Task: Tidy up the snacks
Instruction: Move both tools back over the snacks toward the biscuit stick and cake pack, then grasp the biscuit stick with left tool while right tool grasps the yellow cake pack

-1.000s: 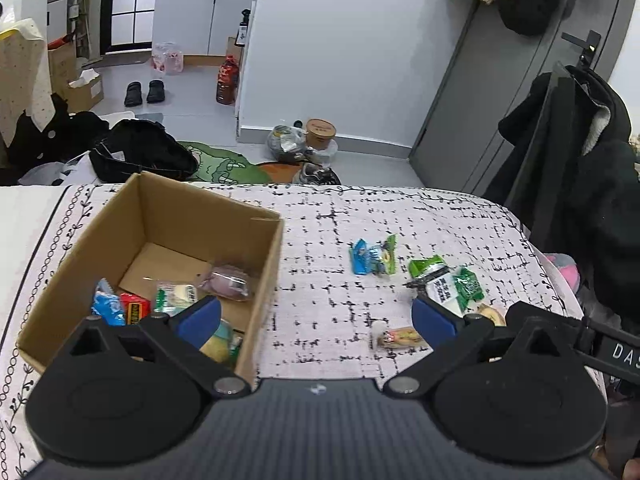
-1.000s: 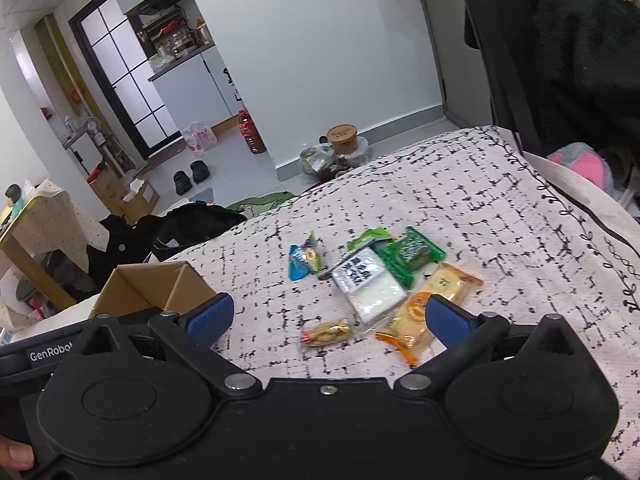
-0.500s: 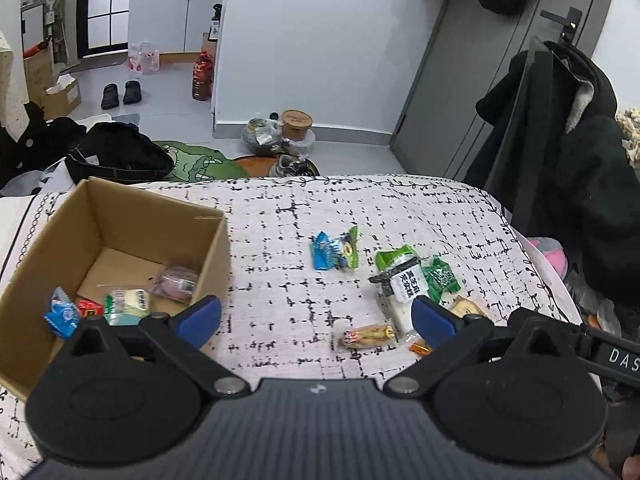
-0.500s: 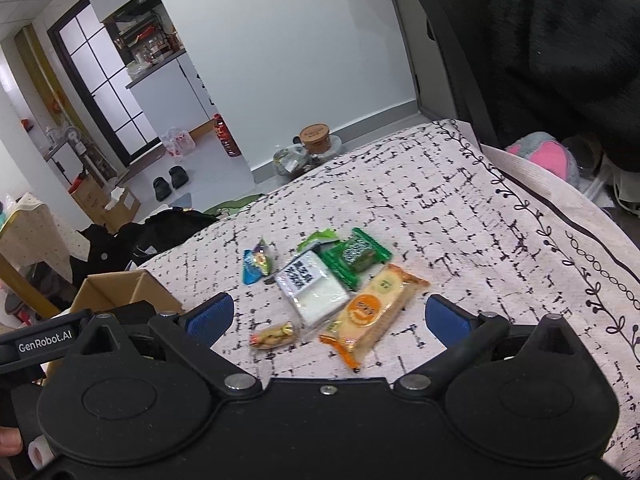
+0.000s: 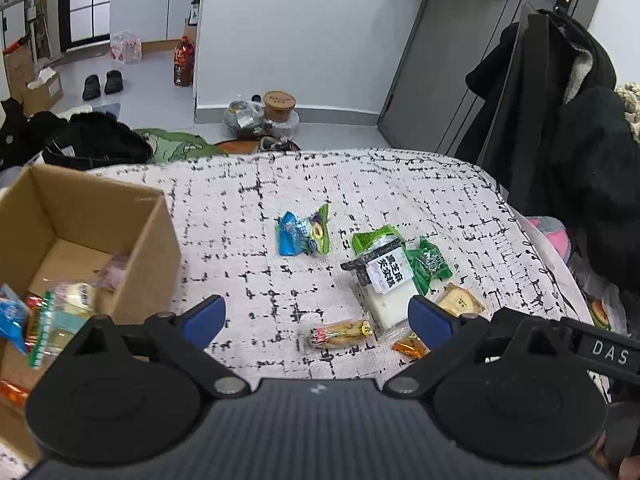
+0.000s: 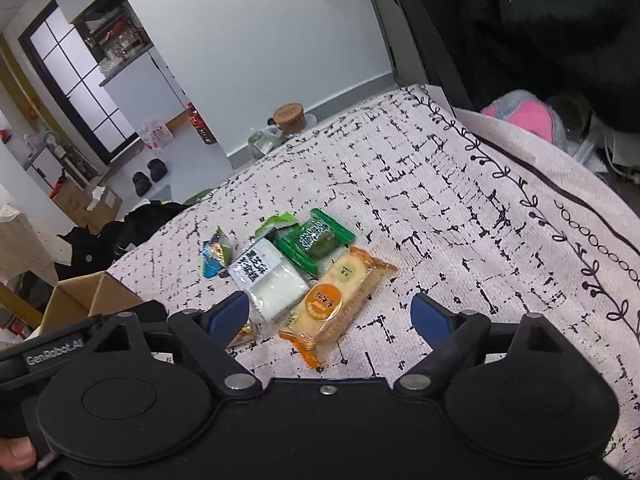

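Left wrist view: looks forward and steeply down, close over the patterned cloth (image 5: 248, 216), cardboard box (image 5: 152, 240) at 9 o'clock. Right wrist view: same tilt, from farther right, box (image 6: 76, 300) at 8 o'clock. Shared: the white snack packet (image 5: 386, 280) (image 6: 272, 280) cluster.

Black coats (image 5: 560, 128) hang at 2 o'clock, slippers (image 5: 102, 84) and red bottle (image 5: 183, 62) on floor at 11, brown lidded tub (image 5: 279, 106) at 12.

White wall (image 5: 288, 28), grey door (image 5: 460, 60), pale floor (image 5: 132, 80), dark coats (image 5: 560, 128) hanging.
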`<state>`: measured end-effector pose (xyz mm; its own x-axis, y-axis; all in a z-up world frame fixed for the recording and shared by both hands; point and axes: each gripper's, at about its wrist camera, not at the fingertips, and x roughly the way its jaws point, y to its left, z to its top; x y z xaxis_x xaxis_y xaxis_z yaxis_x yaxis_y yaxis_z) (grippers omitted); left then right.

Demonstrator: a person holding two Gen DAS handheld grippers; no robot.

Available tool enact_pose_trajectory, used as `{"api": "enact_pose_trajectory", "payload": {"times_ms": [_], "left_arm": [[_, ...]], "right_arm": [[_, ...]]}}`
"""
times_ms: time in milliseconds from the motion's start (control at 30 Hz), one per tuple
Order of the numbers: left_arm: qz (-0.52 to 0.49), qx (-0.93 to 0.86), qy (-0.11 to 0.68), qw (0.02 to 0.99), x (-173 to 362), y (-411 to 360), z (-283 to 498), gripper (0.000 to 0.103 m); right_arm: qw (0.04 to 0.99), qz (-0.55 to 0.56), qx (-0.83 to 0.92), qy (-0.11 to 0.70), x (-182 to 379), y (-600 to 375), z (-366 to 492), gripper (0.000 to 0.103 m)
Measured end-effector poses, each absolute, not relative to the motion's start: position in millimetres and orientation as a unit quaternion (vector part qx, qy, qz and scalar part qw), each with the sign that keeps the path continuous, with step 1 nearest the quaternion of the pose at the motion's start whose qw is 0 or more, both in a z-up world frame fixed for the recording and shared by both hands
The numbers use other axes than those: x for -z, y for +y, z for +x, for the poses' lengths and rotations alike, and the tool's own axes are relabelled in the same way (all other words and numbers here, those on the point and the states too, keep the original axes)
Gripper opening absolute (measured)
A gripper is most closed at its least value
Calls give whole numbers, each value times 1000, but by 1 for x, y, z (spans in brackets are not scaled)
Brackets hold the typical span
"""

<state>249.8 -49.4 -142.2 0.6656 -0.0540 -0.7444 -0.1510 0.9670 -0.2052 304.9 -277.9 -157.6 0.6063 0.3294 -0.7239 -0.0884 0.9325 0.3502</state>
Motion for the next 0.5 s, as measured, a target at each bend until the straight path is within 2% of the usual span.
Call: {"api": "enact_pose_trajectory", "payload": {"times_ms": [333,500], "left_arm": [[-133,-37,431,892,183,-62,273,97],[-129,-37,441,887,201,-71,280,97]], "right_arm": [[878,130,-88,453,180,-273,325,79],[874,132,-73,462,186,-273,333,78]]}}
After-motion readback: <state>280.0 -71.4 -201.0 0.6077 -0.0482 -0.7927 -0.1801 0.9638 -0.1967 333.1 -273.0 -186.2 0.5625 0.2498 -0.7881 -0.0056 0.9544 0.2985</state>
